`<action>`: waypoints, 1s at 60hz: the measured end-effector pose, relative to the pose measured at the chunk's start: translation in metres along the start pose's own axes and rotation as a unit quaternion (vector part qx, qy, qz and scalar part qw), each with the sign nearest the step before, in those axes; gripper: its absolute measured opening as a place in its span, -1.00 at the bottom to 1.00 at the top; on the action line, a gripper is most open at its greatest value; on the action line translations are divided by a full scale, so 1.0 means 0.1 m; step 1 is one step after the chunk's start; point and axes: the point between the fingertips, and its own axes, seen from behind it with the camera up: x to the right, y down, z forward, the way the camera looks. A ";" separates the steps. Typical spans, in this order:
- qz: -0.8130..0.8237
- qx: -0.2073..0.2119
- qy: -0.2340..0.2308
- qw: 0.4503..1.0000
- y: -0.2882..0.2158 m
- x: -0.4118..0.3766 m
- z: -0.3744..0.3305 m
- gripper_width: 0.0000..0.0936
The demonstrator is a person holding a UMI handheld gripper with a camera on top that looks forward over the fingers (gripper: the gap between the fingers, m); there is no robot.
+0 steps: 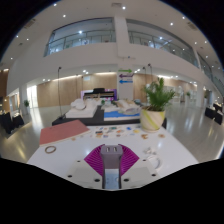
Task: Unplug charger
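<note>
My gripper [111, 150] is at the near edge of a white table [170, 150]. A grey block-shaped charger [111, 166] sits between the two magenta pads [96, 160], and both pads press on its sides. Its far end shows two dark slots. The gripper is shut on it and holds it just above the table top. No socket or cable is visible.
A potted green plant [154, 102] in a pale pot stands on the table ahead to the right. A reddish mat [65, 130] lies ahead to the left, with a small ring [50, 149] near it. Small items [120, 128] are scattered mid-table. A large hall lies beyond.
</note>
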 end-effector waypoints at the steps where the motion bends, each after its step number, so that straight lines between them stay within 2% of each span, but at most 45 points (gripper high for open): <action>1: 0.000 0.004 0.004 1.000 -0.07 0.06 -0.03 -0.64; 5: 0.004 -0.008 0.023 1.000 -0.18 0.33 -0.16 -0.64; 10: 0.004 -0.043 0.040 0.998 -0.02 0.73 -0.22 -0.64; 16: -0.023 -0.099 0.071 0.992 0.46 1.24 -0.22 -0.62; 21: -0.024 -0.144 0.071 0.987 0.91 1.45 -0.16 -0.58; 29: -0.043 -0.174 0.069 0.981 1.30 1.63 0.00 -0.43; 34: -0.045 -0.168 0.074 0.982 1.29 1.70 0.08 -0.36; 37: -0.052 -0.164 0.081 0.982 1.27 1.74 0.12 -0.15; 40: -0.049 -0.161 0.082 0.982 1.20 1.73 0.08 0.21; 43: -0.041 -0.160 0.077 0.983 1.11 1.70 0.04 0.46; 51: -0.036 -0.158 0.069 0.984 0.70 1.62 -0.41 0.80; 60: -0.038 -0.185 0.064 0.980 0.27 1.42 -1.45 0.80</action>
